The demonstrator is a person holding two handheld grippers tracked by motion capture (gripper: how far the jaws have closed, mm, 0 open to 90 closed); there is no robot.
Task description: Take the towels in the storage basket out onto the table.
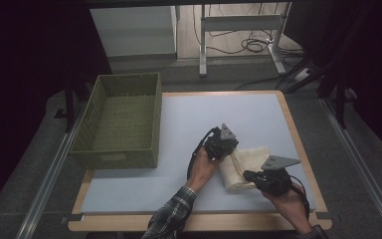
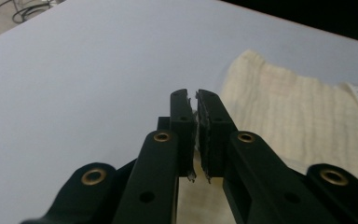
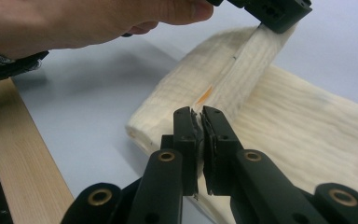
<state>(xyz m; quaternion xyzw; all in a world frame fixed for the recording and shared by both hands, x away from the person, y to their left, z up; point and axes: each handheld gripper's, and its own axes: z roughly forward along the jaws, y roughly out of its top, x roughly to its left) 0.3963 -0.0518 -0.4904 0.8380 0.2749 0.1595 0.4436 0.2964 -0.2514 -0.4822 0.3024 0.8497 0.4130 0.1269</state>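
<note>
Near the desk's (image 1: 129, 184) right front corner, both clenched grippers, left (image 1: 227, 150) and right (image 1: 248, 176), pinch edges of a cream, ribbed, folded cotton cloth (image 1: 246, 162).

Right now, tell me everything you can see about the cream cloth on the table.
The cream cloth is a soft, ribbed woven fabric, folded into a thick oblong lying on the grey table top near its right edge. A white label shows at one edge in the left gripper view. Both tools are shut on it: the left tool pinches an edge and lifts a strip of the top layer, and the right tool grips the near end. A small orange mark shows on the lifted strip.
</note>
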